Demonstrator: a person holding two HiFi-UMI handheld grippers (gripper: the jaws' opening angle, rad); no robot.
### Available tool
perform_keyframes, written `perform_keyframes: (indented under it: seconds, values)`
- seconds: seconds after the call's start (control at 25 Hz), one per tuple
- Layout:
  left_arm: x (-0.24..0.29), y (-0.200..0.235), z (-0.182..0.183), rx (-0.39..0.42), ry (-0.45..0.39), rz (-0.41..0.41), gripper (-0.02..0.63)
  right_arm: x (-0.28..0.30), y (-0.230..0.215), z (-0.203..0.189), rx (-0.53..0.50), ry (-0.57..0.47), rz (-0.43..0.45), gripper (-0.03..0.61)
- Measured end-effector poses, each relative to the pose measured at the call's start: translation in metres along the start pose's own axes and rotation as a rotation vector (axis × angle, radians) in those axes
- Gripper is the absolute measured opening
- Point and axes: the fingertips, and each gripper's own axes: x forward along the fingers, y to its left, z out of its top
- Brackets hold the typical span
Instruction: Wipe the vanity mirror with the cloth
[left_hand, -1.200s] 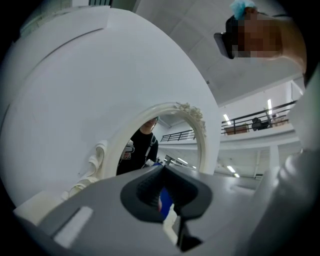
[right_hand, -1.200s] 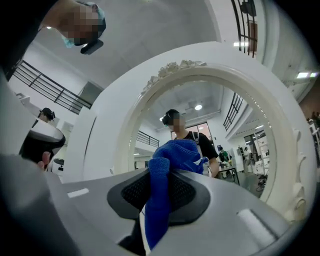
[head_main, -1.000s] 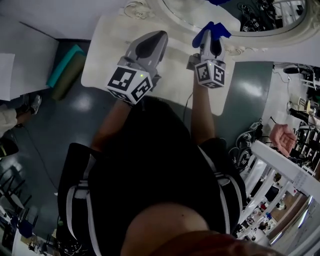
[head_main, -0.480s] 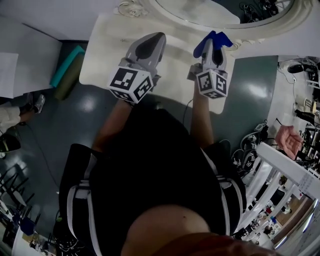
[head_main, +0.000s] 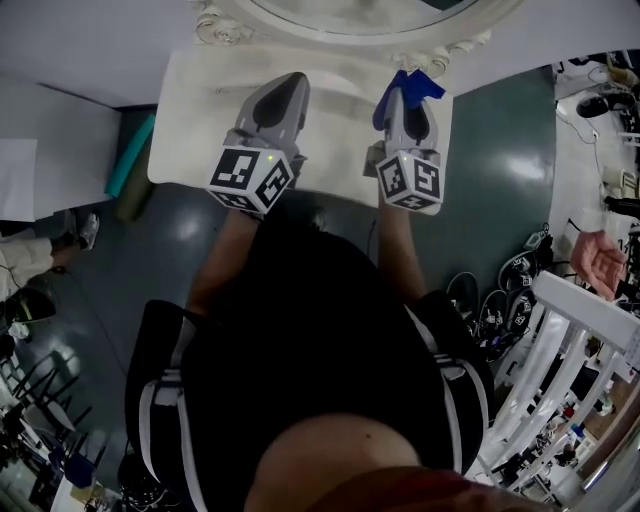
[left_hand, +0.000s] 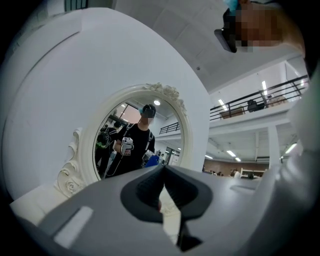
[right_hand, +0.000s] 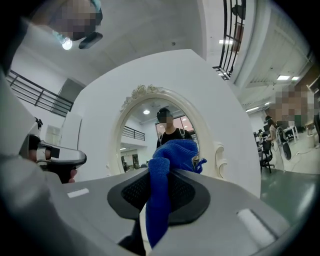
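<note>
Since a second ago the oval white-framed vanity mirror (head_main: 340, 18) has slid toward the head view's top edge. One blue terry cloth (head_main: 412, 86) — pinched in the right gripper (head_main: 406, 100) — sits just before its frame. The left gripper (head_main: 283, 92), second of two, is closed on nothing.

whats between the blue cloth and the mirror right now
Nothing: in the head view, only bare white tabletop separates the cloth in the right gripper from the mirror.
</note>
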Motion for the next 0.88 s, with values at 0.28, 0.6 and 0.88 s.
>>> perform_keyframes:
  seconds: [0.28,0.6,0.88]
  values:
    - [0.000,-0.025,-0.011,0.023,0.018,0.001,0.012,-0.023,-0.021,-0.003,0.036,0.013,-0.010,0.074]
    - [-0.004,-0.043,-0.027,0.040,0.043,-0.017,0.011,-0.037,-0.019,-0.004,0.025,0.004,0.017,0.074]
    - [-0.005,-0.041,-0.023,0.047,0.035,-0.009,0.012,-0.036,-0.012,0.001,0.019,-0.008,0.042,0.074]
